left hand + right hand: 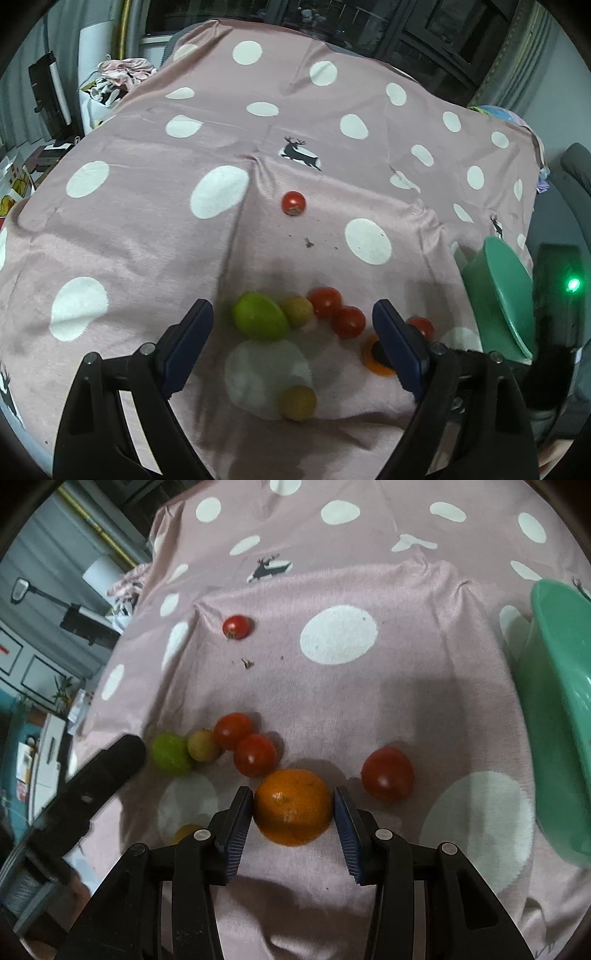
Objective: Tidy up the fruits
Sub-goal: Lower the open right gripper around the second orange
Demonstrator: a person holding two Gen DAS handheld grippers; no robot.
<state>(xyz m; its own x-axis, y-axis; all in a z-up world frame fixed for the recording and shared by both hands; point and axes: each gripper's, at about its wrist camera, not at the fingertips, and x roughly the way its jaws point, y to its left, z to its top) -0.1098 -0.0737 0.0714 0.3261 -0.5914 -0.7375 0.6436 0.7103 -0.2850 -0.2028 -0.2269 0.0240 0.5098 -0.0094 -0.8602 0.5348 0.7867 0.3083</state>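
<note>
While I've got the right gripper (293, 808) closed down around the orange (293, 806), pads touching it on both sides as far as I can tell, pretty much nothing else looks sorted yet. The green bowl (565, 716) sits off to the right edge of the spotted cloth (369, 709) and I can't see any fruit in the part of it that shows, though most of its inside is out of frame. So I'd call this early days: one fruit in hand, the rest waiting.

What's left on the cloth: a lime (170, 753), a small yellowish fruit (202, 745) touching it, two tomatoes (255, 755) pressed together next to that, one tomato (387, 773) just right of the orange, and a lone tomato (237, 627) well apart further up.

The left gripper (293, 328) is spread wide and holds nothing, hovering over the lime cluster.

Funny thing is the views differ. The left camera shows a second yellowish fruit (297, 402) near its fingers, which the right view barely catches as a blurry yellow bit. The right view shows the orange grip properly; from the left it's mostly hidden behind a finger.
</note>
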